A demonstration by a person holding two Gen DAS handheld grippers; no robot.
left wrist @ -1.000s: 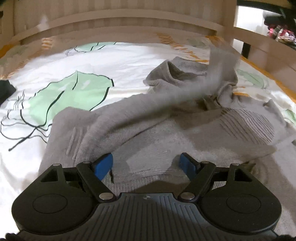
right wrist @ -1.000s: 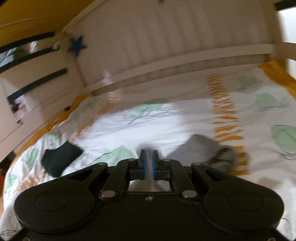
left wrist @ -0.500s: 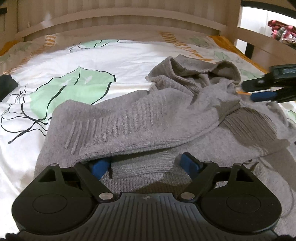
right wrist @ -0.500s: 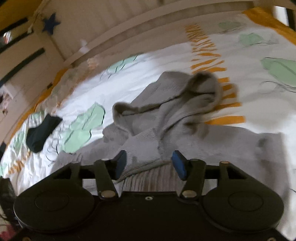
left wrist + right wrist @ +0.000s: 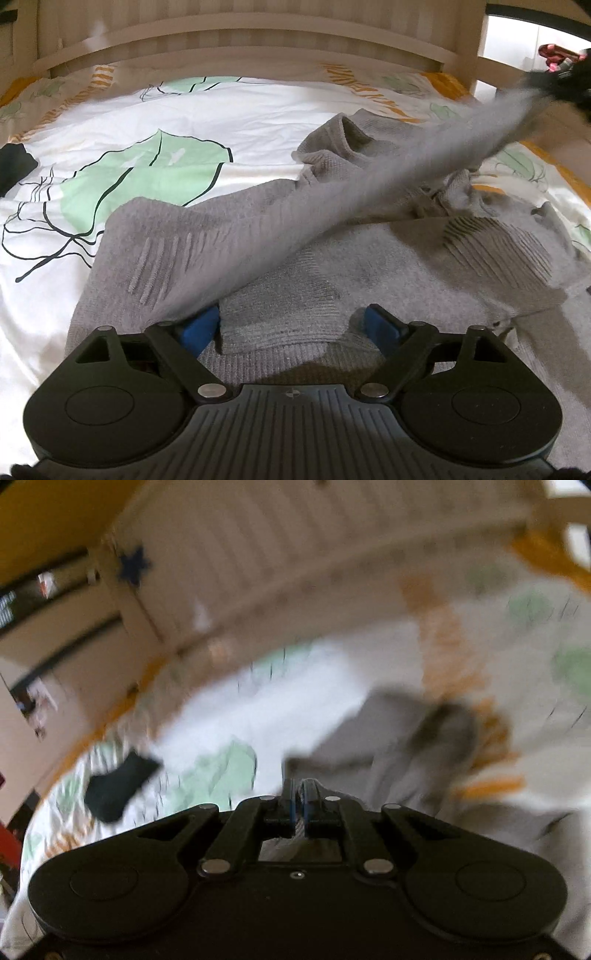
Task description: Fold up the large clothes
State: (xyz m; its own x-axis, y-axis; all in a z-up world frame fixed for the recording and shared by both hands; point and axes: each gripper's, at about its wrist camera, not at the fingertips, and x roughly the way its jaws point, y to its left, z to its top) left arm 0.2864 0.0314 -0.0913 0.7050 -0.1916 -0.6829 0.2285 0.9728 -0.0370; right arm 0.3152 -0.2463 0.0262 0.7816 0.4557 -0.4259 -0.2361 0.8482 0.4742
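A grey knit sweater (image 5: 424,273) lies crumpled on the bed. One sleeve (image 5: 369,184) is stretched taut up toward the upper right, blurred by motion. My left gripper (image 5: 291,325) is open, its blue pads low over the sweater's ribbed hem. In the left wrist view my right gripper (image 5: 554,83) shows at the top right edge, at the sleeve's end. In the right wrist view my right gripper (image 5: 301,801) is shut on a strip of grey knit fabric, with the sweater's body (image 5: 399,746) below. That view is heavily blurred.
The bed has a white cover with green leaf prints (image 5: 147,170) and orange stripes. A dark cloth (image 5: 118,786) lies at the bed's left side, also in the left wrist view (image 5: 14,166). A pale wooden headboard (image 5: 240,40) stands behind.
My right gripper was open over the sweater half a second ago; it has shut on the sleeve and lifted it up to the right. My left gripper has stayed open over the hem.
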